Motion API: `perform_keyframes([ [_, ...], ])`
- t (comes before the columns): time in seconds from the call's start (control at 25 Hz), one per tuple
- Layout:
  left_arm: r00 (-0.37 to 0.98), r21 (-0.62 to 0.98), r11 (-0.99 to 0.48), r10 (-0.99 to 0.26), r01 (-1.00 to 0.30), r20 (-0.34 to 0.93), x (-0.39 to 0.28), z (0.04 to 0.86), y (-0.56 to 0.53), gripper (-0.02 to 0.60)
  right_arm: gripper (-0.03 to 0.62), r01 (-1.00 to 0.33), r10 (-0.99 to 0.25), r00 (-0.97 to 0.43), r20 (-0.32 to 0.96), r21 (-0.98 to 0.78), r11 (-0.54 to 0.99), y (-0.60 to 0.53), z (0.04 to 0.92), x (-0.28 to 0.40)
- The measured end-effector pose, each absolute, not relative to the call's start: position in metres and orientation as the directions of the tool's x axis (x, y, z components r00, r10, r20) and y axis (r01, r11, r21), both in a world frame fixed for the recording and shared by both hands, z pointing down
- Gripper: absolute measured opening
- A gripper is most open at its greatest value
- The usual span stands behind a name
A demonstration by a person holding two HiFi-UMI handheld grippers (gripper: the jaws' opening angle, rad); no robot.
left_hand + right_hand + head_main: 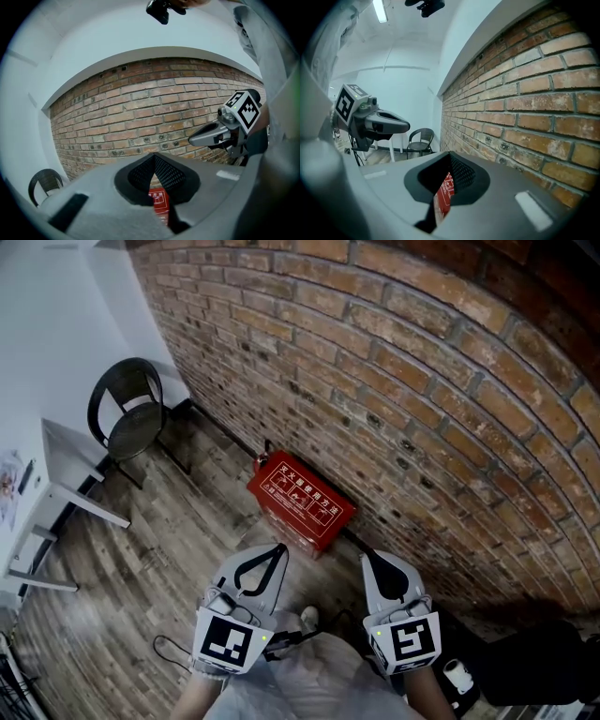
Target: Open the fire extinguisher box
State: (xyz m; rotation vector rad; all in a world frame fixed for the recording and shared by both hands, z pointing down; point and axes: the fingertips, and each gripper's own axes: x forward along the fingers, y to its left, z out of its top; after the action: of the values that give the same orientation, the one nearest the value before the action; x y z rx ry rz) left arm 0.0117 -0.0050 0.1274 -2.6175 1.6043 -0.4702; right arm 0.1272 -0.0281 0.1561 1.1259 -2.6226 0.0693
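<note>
Both of your tongs are clenched on nothing. Your left gripper (279,549) has its 2 jaws brought together at the tips, with only a dark teardrop gap behind them. Your right gripper (368,558) is closed the same way and is just as empty. You hold the 2 side by side, apart from each other, low in the head view. Each has its marker cube (230,638) at the end nearest you.

Ahead of both tips, touched by neither, sits the fire extinguisher box (300,495). It is red with white print on top, and its lid lies flat and closed. It rests on the wooden floor (169,549), pushed up against the foot of the brick wall (422,409). In each gripper view a slice of its red face shows through the gap behind the jaws.

Further along the wall to your left stands 1 dark chair (131,413), with a white table (66,474) beside it. A thin cable (169,648) loops on the floor near your left gripper.
</note>
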Motion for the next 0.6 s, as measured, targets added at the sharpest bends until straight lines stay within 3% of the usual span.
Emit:
perform_keyframes([
  [0.6, 0.475, -0.125, -0.544, -0.806, -0.830, 0.354, 0.005, 0.178, -0.032, 0.002, 0.006, -0.765, -0.701, -0.605, 0.377, -0.032, 0.643, -0.057, 0.212, 0.125],
])
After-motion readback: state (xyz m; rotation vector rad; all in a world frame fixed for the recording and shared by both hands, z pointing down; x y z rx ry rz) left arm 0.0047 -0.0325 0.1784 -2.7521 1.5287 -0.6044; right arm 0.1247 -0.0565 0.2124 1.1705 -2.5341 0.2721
